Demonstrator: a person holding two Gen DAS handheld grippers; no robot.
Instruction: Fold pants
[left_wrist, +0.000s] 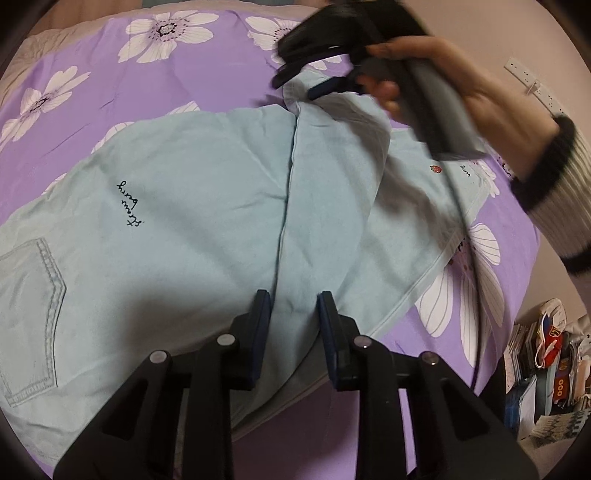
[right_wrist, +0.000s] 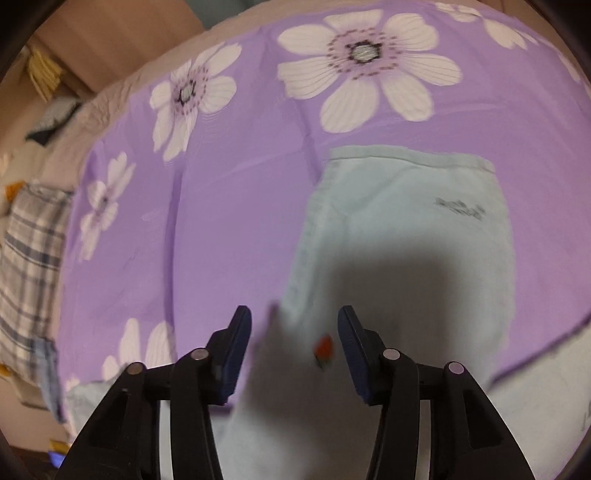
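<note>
Bed cover (left_wrist: 207, 85): purple with white flowers; it carries everything, and its far edge shows at the top of both views.
Pants (left_wrist: 177, 206): pale blue, spread across the middle of the cover, back pocket toward the left edge, one leg lapped over the other along a long seam; the leg hem lies toward the far edge in the right wrist view.
Left gripper (left_wrist: 293, 314): jaws narrowed on a raised ridge of pants cloth near the lower hem. The pads appear to press it, so I read it as pinched.
Right gripper (right_wrist: 293, 332): jaws spread, cloth with a small red print between them but not pressed; seen from the left wrist camera it hangs over the far leg end.
Hand (left_wrist: 461, 85): on the right gripper's handle, knit sleeve behind it.
Handling (judged): light, limp, not fragile, will sag and crease; best pinched at hem, seam or folded edge, where the layers are thick.
Hard to make out: right wrist view is blurred, with shadow across the cloth; the waistband is out of frame; layer count under the lap unknown.
</note>
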